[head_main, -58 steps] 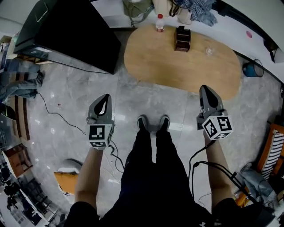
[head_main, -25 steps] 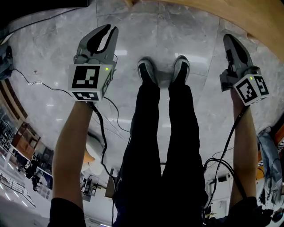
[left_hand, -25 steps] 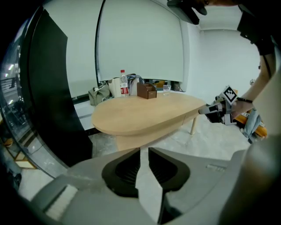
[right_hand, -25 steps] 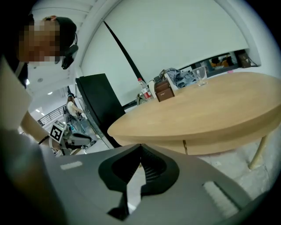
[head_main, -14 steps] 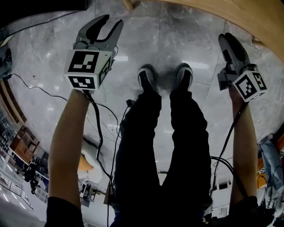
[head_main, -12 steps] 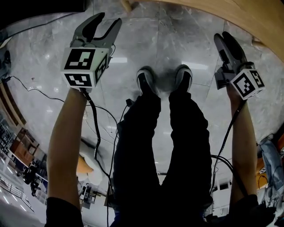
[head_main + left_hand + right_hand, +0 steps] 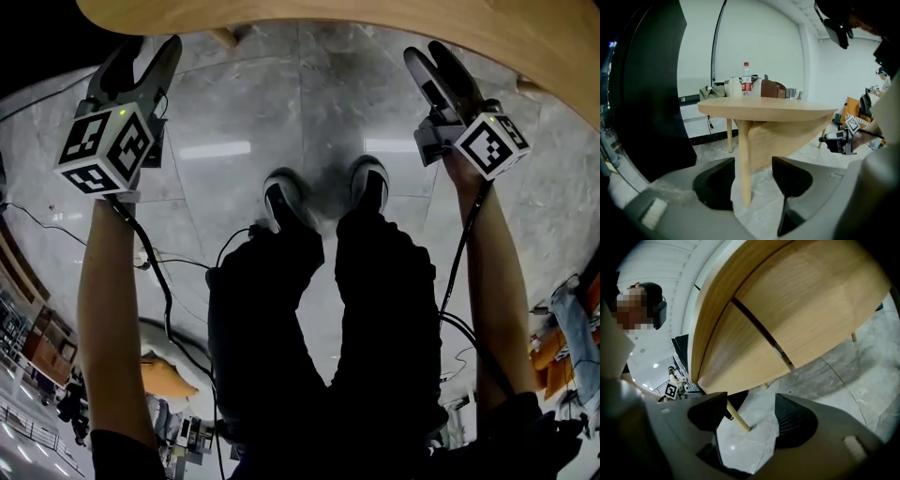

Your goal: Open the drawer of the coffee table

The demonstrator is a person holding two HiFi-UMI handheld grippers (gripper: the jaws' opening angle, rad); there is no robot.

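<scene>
now both grippers are hanging low in front of the desk (image 7: 375, 21), whose pale wooden top is filling the upper edge of the head view, while the person is standing on the grey marble floor (image 7: 309, 103) with both shoes (image 7: 281, 199) pointing toward it. the left gripper (image 7: 152, 49) is reaching up at the left of that view, and its jaws have just been opening: in the left gripper view the left gripper (image 7: 752, 174) is showing its two dark pads spread wide with nothing pinched, and a slim desk leg (image 7: 744, 164) is standing beyond the gap, touching neither pad. the right gripper (image 7: 428, 56) is sitting near the desk edge on the other side, its jaws also having just been opening; in its own view the right gripper (image 7: 750, 422) is holding its pads well apart over bare floor, again gripping nothing, with another leg (image 7: 738, 420) slanting down behind the left pad. the drawer (image 7: 740, 350) is lying shut under the desk top, just ahead of and above the right jaws, its wooden front sitting flush with the panel beside it and a thin dark seam (image 7: 761, 331) running between the two; neither gripper is touching it. from the left side the same wooden body (image 7: 787, 133) is showing beneath the top. on the desk a clear bottle with a red label (image 7: 746, 80) and a dark brown box (image 7: 771, 89) are standing toward the far edge, and a large black cabinet (image 7: 651, 93) is looming at the left
</scene>
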